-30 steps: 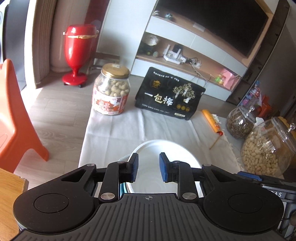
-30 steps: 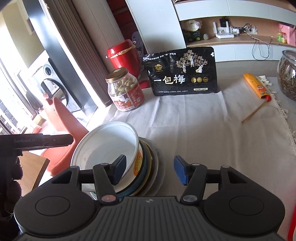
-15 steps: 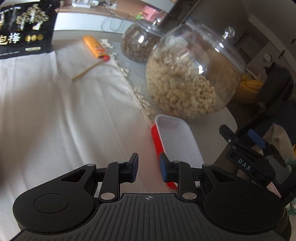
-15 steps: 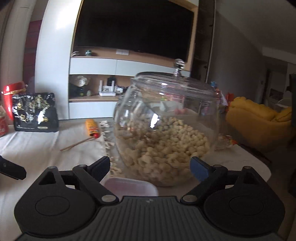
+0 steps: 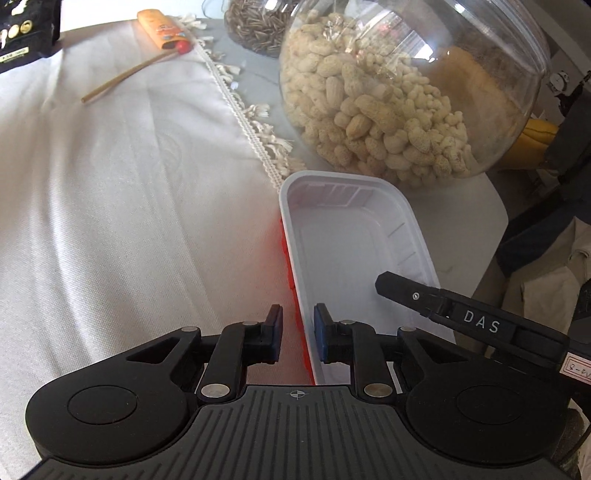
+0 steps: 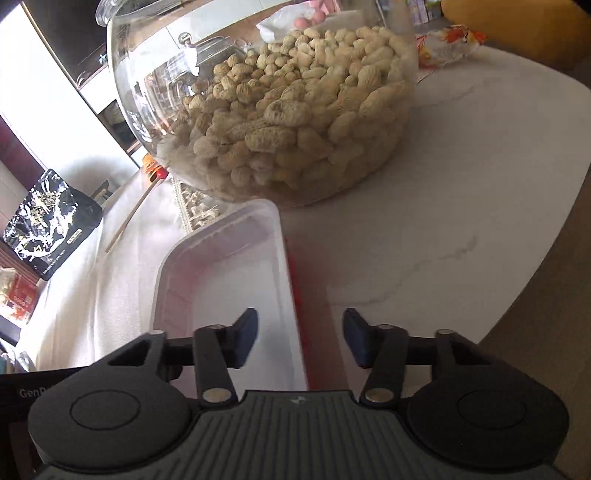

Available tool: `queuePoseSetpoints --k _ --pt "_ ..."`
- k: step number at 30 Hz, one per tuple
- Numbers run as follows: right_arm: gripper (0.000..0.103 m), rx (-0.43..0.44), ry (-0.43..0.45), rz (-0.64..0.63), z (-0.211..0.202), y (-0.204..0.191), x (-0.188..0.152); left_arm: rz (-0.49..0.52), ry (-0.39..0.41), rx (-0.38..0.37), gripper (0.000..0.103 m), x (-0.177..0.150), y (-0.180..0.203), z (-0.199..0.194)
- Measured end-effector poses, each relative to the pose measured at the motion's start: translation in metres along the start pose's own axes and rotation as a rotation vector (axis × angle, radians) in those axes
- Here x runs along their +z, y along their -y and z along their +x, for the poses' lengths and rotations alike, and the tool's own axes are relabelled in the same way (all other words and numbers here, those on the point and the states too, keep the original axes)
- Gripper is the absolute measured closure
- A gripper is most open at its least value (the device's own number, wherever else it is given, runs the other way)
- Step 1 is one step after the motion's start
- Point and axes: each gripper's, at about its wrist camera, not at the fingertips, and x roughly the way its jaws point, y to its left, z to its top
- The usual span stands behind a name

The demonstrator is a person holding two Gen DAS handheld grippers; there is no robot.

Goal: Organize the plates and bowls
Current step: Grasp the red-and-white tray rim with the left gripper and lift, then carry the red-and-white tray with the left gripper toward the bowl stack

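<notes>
A white rectangular plastic tray (image 5: 351, 240) with a red outside lies at the tablecloth's fringed edge, just in front of the peanut jar. My left gripper (image 5: 297, 332) straddles the tray's left wall near its front corner. Its jaws are closing, the rim runs between the pads, and a small gap still shows. In the right wrist view the same tray (image 6: 221, 266) reaches under my right gripper (image 6: 299, 336). Those jaws are closing too, one pad inside the tray and one outside its right wall, neither touching it. One right finger (image 5: 406, 291) shows over the tray.
A big round glass jar of peanuts (image 5: 399, 103) stands right behind the tray, and a jar of seeds (image 5: 255, 26) behind that. An orange packet (image 5: 164, 29) and a thin stick (image 5: 125, 77) lie on the white tablecloth (image 5: 110, 203). The marble tabletop's edge (image 6: 535, 258) curves close on the right.
Both grippers swung away from the stacked bowls and came down to the tray by the peanut jar. The right jaws spread wide, then narrowed around the tray's wall.
</notes>
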Motion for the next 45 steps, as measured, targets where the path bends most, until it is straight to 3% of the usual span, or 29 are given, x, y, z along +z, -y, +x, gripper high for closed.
queuePoseSetpoints --k 7,12,17,21,24,33,42,43,45 --pt "0.070 0.098 0.023 -0.226 -0.002 -0.091 -0.025 -0.082 0.121 0.059 0.085 -0.021 -0.053 -0.068" --pt "0.070 0.199 -0.055 -0.338 0.015 -0.152 -0.055 -0.137 0.213 0.170 0.085 -0.047 -0.098 -0.118" --pt "0.070 0.222 -0.106 -0.456 0.026 -0.196 -0.086 -0.209 0.205 0.218 0.085 -0.063 -0.130 -0.130" --pt "0.067 0.166 -0.079 -0.479 0.029 -0.198 -0.095 -0.283 0.163 0.224 0.085 -0.064 -0.149 -0.118" --pt "0.062 0.114 -0.048 -0.469 0.032 -0.191 -0.090 -0.275 0.150 0.246 0.085 -0.062 -0.148 -0.113" --pt "0.062 0.151 -0.022 -0.440 0.036 -0.182 -0.086 -0.120 0.122 0.377 0.085 -0.057 -0.122 -0.099" --pt "0.061 0.155 -0.002 -0.473 0.035 -0.183 -0.091 -0.137 0.131 0.375 0.084 -0.052 -0.123 -0.096" --pt "0.062 0.157 -0.001 -0.470 0.035 -0.183 -0.091 -0.139 0.128 0.369 0.084 -0.051 -0.123 -0.095" --pt "0.079 0.181 -0.022 -0.456 0.035 -0.183 -0.090 -0.157 0.126 0.327 0.082 -0.049 -0.127 -0.096"
